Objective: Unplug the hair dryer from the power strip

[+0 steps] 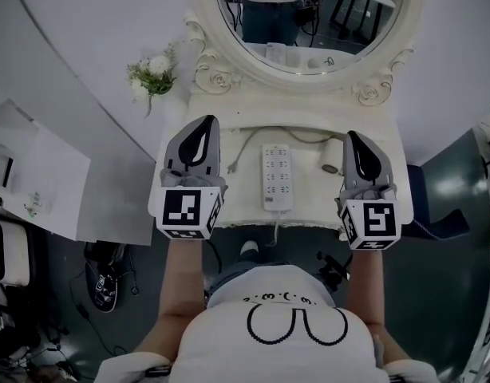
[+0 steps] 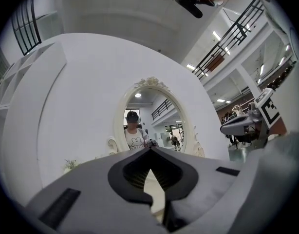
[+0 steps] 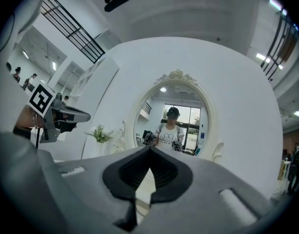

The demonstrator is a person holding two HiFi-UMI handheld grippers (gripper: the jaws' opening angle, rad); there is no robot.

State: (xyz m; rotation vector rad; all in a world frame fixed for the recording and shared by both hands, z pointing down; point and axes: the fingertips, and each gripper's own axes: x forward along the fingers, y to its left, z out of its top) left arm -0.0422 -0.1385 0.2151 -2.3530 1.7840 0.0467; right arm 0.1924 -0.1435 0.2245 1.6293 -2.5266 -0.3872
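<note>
While plug (image 1: 232, 166) lies beside power strip (image 1: 277, 176) (apart), cord (image 1: 249, 139) curves behind.

The power strip (image 1: 277, 178) looked like smooth white plastic. The vanity table (image 1: 245, 194) had a matt cream finish with bumpy carved trim, and the mirror (image 1: 309, 22) glass was properly glossy.

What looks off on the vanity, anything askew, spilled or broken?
Nothing spilled or damaged. The power strip lies straight on the table. Only oddity: a plug appears to lie loose left of the strip, not in a socket, its cord looping back toward the mirror.
</note>
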